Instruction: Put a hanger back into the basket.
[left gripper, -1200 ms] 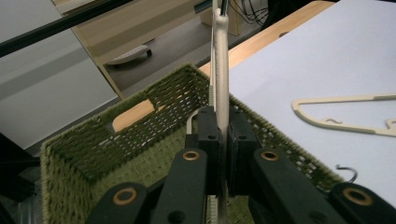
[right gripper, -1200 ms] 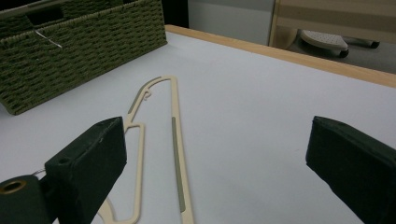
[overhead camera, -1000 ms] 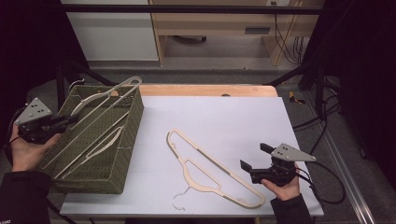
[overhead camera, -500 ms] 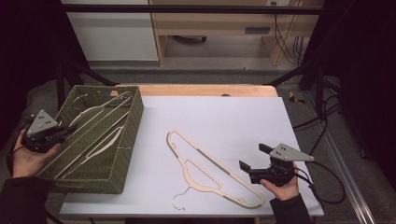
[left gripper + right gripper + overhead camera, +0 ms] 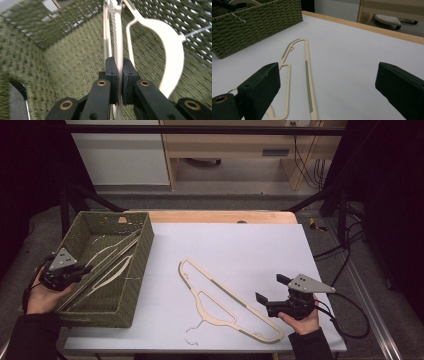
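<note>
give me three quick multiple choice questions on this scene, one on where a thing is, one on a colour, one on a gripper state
1. Where does the hanger that no gripper holds lie?
A. in the basket
B. flat on the white table top
C. on the floor

2. What colour is the woven basket?
A. olive green
B. red
C. blue

3. How do the left gripper's jaws stand?
A. wide open over the table
B. shut with nothing between them
C. shut on a hanger bar

Key:
1 B: the high view shows it flat on the table top, between the basket and the right gripper.
2 A: its weave is olive green in the high view and both gripper views.
3 C: the left gripper view shows both pads pressed on the held hanger, inside the basket.
</note>
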A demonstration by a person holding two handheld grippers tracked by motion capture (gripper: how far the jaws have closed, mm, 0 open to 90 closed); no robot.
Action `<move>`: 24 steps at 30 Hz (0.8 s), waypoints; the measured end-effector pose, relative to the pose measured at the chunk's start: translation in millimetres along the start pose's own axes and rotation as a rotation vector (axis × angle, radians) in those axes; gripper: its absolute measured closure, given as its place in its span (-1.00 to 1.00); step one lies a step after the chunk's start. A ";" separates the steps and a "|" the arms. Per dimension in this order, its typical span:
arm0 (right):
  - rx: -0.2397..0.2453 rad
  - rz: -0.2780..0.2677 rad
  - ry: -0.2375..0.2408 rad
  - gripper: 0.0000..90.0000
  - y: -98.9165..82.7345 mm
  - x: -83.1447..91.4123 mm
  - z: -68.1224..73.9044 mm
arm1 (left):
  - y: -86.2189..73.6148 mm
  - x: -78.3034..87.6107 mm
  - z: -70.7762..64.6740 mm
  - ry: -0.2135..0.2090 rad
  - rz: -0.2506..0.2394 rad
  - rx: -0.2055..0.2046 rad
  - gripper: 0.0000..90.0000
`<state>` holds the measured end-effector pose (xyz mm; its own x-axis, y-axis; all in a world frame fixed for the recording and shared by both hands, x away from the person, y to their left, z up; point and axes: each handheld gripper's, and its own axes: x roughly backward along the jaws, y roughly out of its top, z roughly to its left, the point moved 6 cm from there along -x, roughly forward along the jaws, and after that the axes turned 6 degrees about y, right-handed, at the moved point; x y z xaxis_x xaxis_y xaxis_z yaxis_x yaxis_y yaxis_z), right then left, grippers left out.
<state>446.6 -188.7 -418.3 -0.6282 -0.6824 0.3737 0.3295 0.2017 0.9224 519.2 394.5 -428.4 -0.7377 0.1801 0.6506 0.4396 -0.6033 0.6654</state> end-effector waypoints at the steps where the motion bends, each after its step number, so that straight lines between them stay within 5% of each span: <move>1: 0.000 0.000 0.000 -0.86 0.0 0.1 0.0 | -0.6 -0.7 -1.9 -0.021 0.008 -0.006 0.89; 12: -0.003 0.002 0.001 -0.86 -0.2 -0.7 0.8 | -2.8 -11.6 -22.1 -0.156 0.093 -0.022 0.74; 24: -0.003 -0.001 0.001 -0.86 0.1 -0.4 1.0 | -2.0 -11.7 -26.9 -0.176 0.126 -0.033 0.55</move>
<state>446.2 -187.7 -418.3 -0.6280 -0.6833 0.3725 0.3309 0.1988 0.9225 513.2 372.7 -447.2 -0.5757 0.2328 0.7839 0.5038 -0.6541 0.5642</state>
